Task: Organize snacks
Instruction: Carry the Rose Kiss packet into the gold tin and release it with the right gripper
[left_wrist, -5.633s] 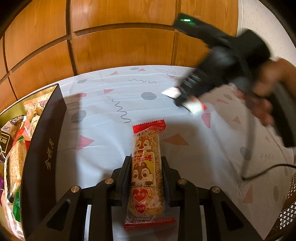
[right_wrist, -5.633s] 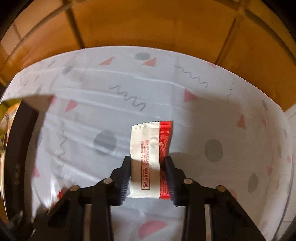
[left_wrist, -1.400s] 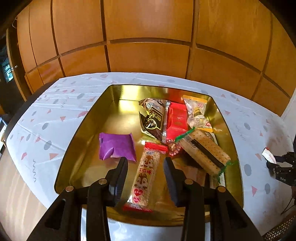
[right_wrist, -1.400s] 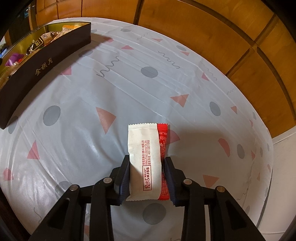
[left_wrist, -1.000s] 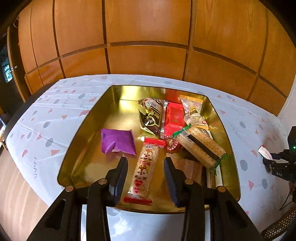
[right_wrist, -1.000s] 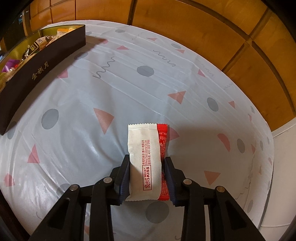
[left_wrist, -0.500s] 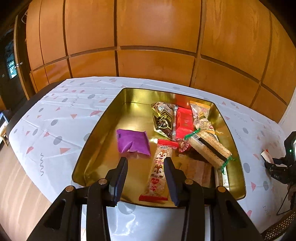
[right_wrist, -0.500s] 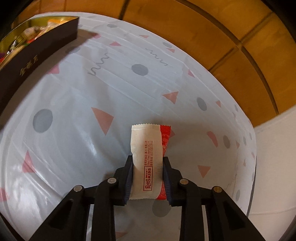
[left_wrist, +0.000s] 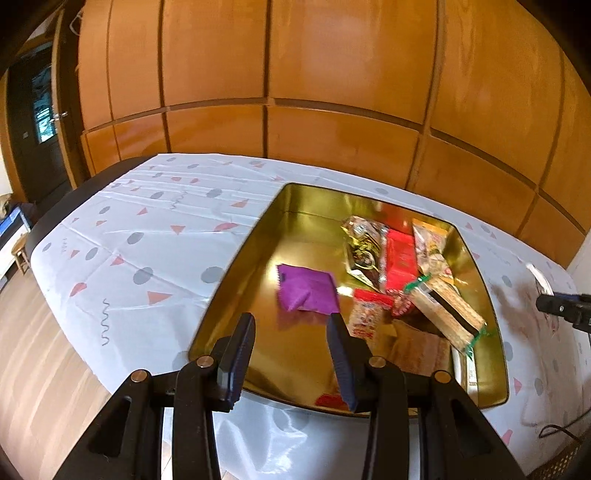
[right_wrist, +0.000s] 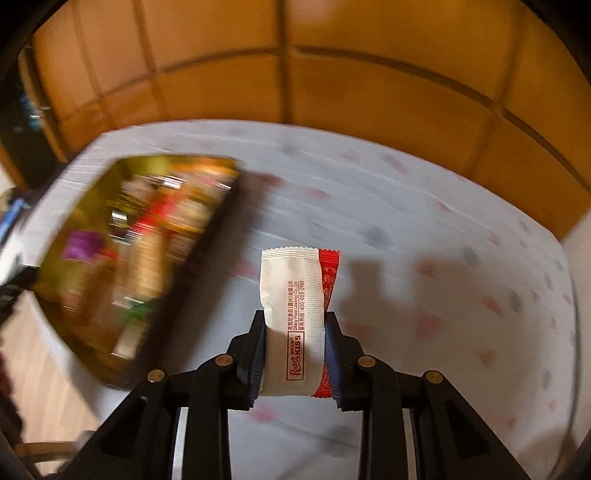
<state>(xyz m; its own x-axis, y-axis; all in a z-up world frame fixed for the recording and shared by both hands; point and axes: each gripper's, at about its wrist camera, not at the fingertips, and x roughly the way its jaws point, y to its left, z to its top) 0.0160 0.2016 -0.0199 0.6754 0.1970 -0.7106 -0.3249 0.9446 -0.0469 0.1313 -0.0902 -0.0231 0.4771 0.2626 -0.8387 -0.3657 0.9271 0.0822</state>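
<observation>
A gold tin (left_wrist: 236, 266) on the patterned tablecloth holds several snacks: a purple packet (left_wrist: 306, 288), a cartoon-printed rice bar (left_wrist: 364, 321), a long cracker pack (left_wrist: 447, 310), a red packet (left_wrist: 400, 254). My left gripper (left_wrist: 291, 354) hangs open over the tin's near edge, nothing between its fingers. My right gripper (right_wrist: 295, 354) is shut on a white-and-red snack packet (right_wrist: 295, 295), held above the cloth to the right of the blurred tin (right_wrist: 122, 254). In the left wrist view, that right gripper shows at the far right edge (left_wrist: 565, 310).
Wood-panelled wall runs behind the table. The tablecloth (left_wrist: 147, 236) spreads left of the tin, and the table's left edge drops to a wooden floor (left_wrist: 40, 354). A cable (left_wrist: 554, 428) lies at the lower right.
My right gripper has lifted with the white-and-red packet and swung so the tin now appears on its left. My left gripper has drifted left over the tin.
</observation>
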